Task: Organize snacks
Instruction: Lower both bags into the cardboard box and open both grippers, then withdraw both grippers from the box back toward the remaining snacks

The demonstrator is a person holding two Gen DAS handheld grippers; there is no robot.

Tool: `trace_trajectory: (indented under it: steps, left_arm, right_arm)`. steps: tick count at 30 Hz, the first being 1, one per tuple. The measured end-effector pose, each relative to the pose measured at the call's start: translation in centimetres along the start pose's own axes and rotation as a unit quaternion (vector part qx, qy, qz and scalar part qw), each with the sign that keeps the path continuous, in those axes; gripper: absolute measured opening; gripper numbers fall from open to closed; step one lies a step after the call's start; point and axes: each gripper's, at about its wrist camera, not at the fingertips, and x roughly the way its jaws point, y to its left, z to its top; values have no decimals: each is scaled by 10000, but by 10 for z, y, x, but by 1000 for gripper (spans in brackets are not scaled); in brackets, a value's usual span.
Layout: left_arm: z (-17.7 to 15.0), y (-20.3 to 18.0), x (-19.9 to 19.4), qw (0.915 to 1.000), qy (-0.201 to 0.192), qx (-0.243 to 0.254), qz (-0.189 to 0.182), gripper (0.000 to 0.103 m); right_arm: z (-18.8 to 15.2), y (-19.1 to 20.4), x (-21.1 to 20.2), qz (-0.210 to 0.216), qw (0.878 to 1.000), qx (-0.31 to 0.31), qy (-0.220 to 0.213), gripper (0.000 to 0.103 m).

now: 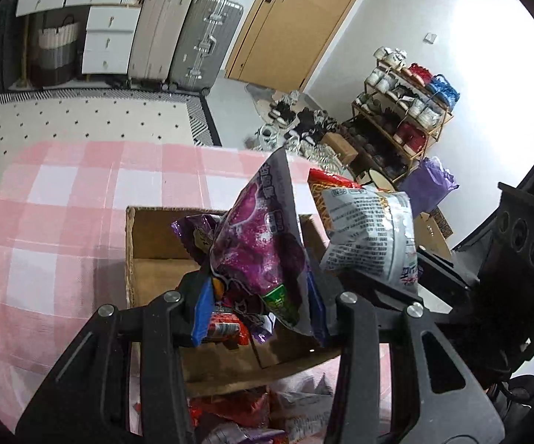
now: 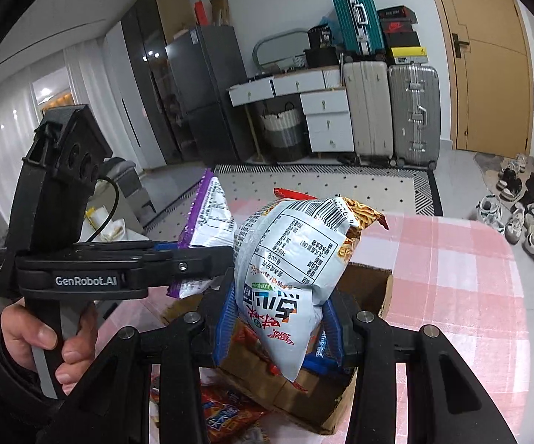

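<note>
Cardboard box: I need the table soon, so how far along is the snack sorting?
Partway. The cardboard box already holds some packets. The left gripper holds a purple bag and the right gripper a white noodle bag above it. Loose red packets remain on the table.

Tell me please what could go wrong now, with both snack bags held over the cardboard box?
1. The left hand-held gripper pinches the purple bag only at its bottom edge, so the bag may slip out.
2. The right hand-held gripper holds the white noodle bag close beside it; the two could bump.
3. The cardboard box already holds packets, so a dropped bag may land on them and slide onto the pink checked cloth.
</note>
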Motion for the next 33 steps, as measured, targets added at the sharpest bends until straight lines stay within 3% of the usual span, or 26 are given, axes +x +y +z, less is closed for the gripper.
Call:
trace_trajectory:
  steps: [6,9,10,12,19,26,28,33]
  left_arm:
    - [0,12,35,9994,282,-68,197,43]
    - [-5,14,45,9989,392,-22,241,47]
    - [-5,14,47,9986,423,10,302,53]
    - [-10,16,44,9987,368,37,347,58]
    - [-25,4,15,9989,108,71,446,72]
    - [-53,-21,-30,9987,-77,173,470,75]
    - [-58,-26,-40,9986,-135,214,464,77]
    - [-74,-40,-69,9982,-264,299,443,80]
  right_arm:
    - [-9,-10,23,-179,9997,-41,145,44]
    - [-12,-14,32,-286,9993,-66,250,62]
    - [-13,-15,34,-327,9991,-82,264,69]
    - [-14,-16,34,-366,9989,-132,245,72]
    - [-15,-16,3,-334,9994,-72,-50,74]
    - [-20,7,-42,-280,9989,-121,-358,77]
    - [-22,13,-53,-238,9989,-140,-377,85]
    - [-31,29,-75,-204,9988,-186,-404,85]
